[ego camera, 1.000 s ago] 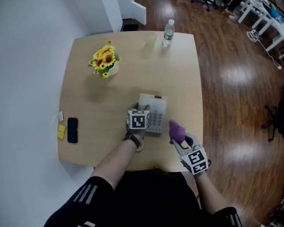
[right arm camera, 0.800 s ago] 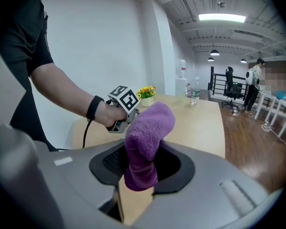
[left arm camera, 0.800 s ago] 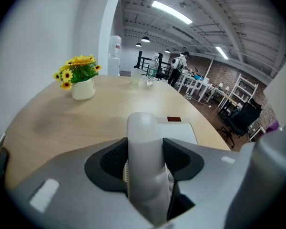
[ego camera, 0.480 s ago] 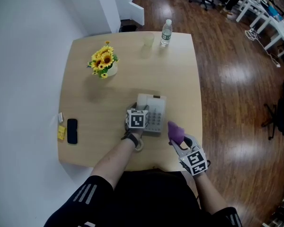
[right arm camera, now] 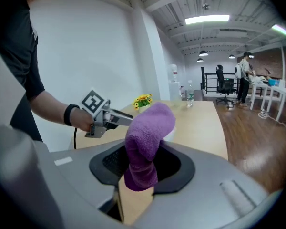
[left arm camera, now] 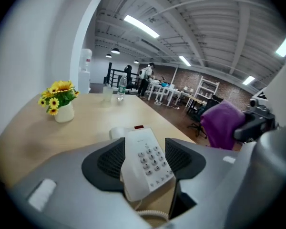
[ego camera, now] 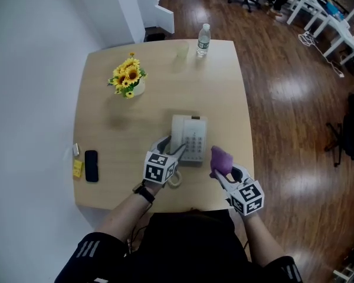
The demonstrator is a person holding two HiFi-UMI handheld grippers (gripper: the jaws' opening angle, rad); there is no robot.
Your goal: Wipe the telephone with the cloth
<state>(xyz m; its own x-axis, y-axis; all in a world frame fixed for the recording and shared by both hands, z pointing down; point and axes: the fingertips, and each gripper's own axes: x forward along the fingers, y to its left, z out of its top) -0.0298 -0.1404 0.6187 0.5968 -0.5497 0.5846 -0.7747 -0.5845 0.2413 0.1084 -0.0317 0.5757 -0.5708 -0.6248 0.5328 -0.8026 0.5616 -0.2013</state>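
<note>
A: What's nearest the person?

B: The right tool, at the counter's near edge. Its jaws are clamped on the purple cloth, which stands up in a bunch just right of the telephone's near right corner. I can't tell whether the two touch.

A: And the left tool?

B: Its jaws are apart and opening wider. In its own view the telephone's near end shows between them, with neither pad pressing on it. From the head view the tips sit at the near left corner, above the coiled cord.

A: Any change from a second ago?

B: Then the left tool lay over the telephone's left side. It has since drawn back toward the person and a little left. The cloth has hardly moved.

A: Farther out?

B: A black mobile near the left edge, a pot of sunflowers beyond the telephone, and a water bottle at the far edge.
</note>
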